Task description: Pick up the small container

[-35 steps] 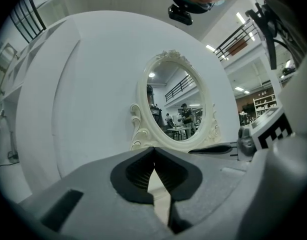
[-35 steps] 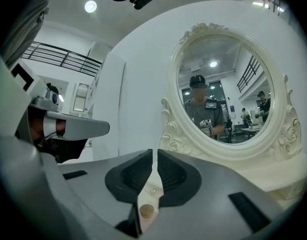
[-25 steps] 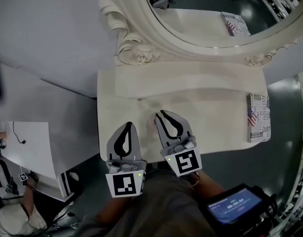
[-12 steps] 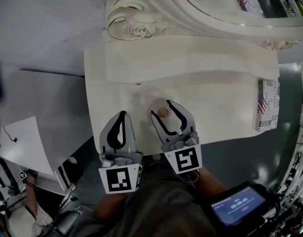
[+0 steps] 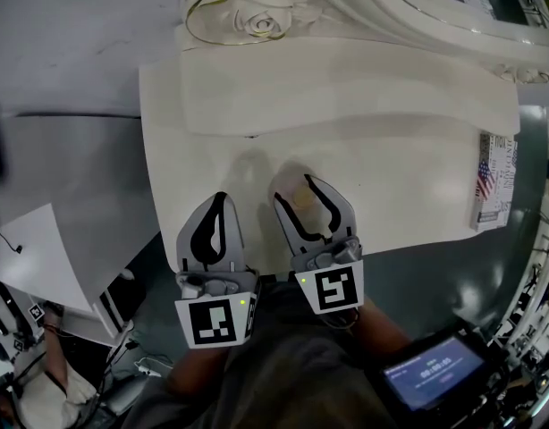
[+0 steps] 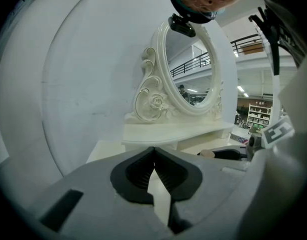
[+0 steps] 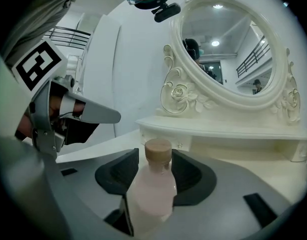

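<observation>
Firmly closed in, the right hand-held gripper has its two dark pads pressed against either side of the small container, a pale pink bottle standing upright between the jaws with a tan cap rising just above them. From the head view the bottle sits over the front part of the cream counter, left of its middle; whether its base touches the top cannot be told. Just beside it, the left hand-held gripper hangs over the counter's front edge with its jaws brought together, tips meeting and nothing between them. Behind both, a raised shelf runs along the back of the counter, carrying an oval mirror in a carved white frame. A flag-printed book lies at the counter's far right edge.
</observation>
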The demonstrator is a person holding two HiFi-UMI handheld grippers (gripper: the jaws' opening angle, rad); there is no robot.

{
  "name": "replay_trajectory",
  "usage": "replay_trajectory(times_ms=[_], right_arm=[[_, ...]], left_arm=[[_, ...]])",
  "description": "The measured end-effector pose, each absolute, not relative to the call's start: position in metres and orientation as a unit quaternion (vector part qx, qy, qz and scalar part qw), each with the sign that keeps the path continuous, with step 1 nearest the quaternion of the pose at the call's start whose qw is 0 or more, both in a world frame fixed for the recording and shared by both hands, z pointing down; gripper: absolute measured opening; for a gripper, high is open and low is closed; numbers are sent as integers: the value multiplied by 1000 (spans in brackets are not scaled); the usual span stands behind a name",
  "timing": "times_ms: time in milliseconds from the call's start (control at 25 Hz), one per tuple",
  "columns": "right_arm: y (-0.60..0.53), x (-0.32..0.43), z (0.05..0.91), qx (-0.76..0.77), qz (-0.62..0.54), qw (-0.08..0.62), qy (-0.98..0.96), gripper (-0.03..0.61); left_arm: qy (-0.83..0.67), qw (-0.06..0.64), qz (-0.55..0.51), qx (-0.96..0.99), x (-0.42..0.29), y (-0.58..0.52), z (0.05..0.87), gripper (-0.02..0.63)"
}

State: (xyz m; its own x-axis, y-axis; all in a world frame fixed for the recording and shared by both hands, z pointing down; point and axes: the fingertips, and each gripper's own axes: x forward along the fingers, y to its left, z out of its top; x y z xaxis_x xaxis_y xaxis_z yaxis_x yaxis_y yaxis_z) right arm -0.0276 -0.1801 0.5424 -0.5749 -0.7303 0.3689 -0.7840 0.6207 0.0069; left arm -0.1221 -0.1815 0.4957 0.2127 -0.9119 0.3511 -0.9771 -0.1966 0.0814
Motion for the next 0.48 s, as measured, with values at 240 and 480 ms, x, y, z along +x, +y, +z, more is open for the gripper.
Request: replay_trajectory(times_ms=[240, 480], right_arm=[[-181, -25, 543, 442, 63, 173, -878, 187], [-181, -25, 543, 447, 62, 169, -876, 175]], left_arm=[[-614, 159, 120, 764, -121, -178, 501, 14], [-614, 156, 120, 764, -122, -180, 501, 14]])
